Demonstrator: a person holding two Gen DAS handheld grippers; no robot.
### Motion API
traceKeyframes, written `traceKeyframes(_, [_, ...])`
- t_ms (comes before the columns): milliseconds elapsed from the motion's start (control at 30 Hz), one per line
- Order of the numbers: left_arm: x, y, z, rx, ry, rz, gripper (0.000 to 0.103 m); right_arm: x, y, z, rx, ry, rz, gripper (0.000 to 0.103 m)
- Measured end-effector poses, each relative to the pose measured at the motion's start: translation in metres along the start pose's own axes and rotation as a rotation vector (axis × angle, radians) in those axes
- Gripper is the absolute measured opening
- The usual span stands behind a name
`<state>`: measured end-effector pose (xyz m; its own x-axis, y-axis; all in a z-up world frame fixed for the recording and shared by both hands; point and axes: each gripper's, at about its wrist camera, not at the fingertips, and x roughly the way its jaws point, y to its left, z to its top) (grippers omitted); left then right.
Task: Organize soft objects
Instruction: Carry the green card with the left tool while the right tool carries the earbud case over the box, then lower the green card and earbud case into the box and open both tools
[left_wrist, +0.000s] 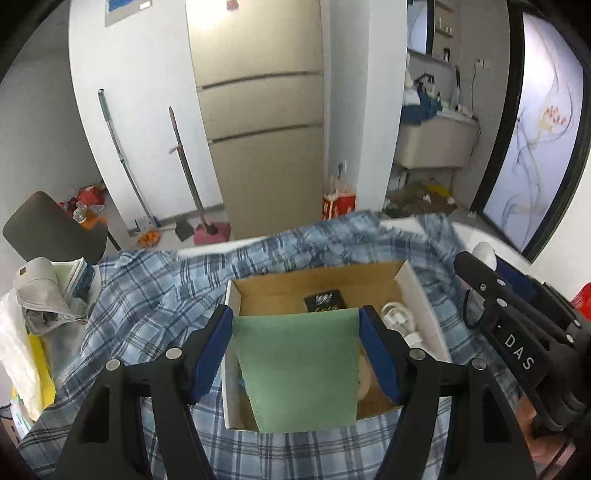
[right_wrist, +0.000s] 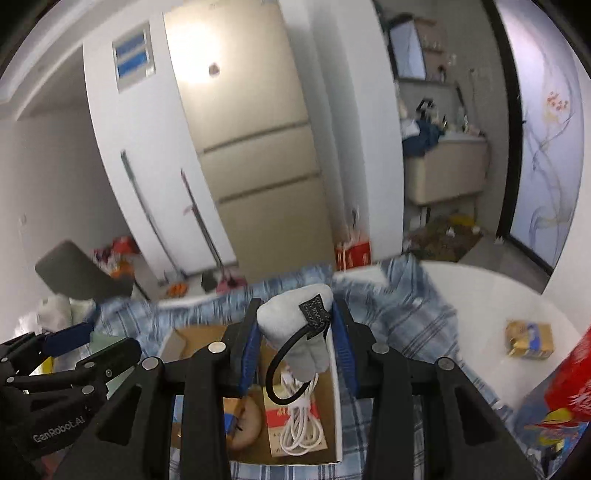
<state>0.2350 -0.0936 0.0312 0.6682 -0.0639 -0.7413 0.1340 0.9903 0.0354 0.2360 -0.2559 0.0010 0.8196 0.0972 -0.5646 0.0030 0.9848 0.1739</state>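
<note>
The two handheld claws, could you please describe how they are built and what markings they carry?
Both are matte black plastic linkages with silver round pivot pins and ribbed blue pads on the fingers. The left claw carries white "GenRobot.AI" lettering on its body, readable in the right wrist view. The right claw shows white letters "DAS" on its side in the left wrist view. No cables or sleeves are visible.

Between the left tool's (left_wrist: 295, 325) fingers, the green cloth (left_wrist: 299, 369) hides much of the box (left_wrist: 424, 306) floor from us. The right tool's (right_wrist: 295, 343) grey pouch (right_wrist: 295, 332) covers the box's far end; background blurs.
</note>
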Motion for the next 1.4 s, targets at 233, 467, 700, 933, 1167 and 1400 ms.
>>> traceKeyframes(233, [0.038,0.004,-0.014,0.034,0.015,0.033,0.072,0.034,-0.008,-0.021,0.002,0.09,-0.002,0.037])
traceKeyframes(467, [0.055,0.012,-0.02,0.01,0.072,-0.001,0.072,0.051,-0.003,-0.033,-0.024,0.141,0.007,0.037])
traceKeyframes(700, [0.064,0.015,-0.023,-0.003,0.092,-0.003,0.072,0.056,-0.001,-0.036,-0.041,0.166,0.018,0.037])
traceKeyframes(933, [0.054,0.018,-0.022,-0.016,0.028,-0.01,0.086,0.058,-0.003,-0.037,-0.018,0.183,0.047,0.037])
traceKeyframes(1167, [0.022,0.016,-0.018,-0.013,-0.143,-0.008,0.087,0.062,-0.009,-0.039,0.079,0.226,0.195,0.037])
traceKeyframes(1400, [-0.012,0.02,-0.016,-0.033,-0.314,-0.018,0.088,0.066,-0.009,-0.043,0.148,0.257,0.289,0.037])
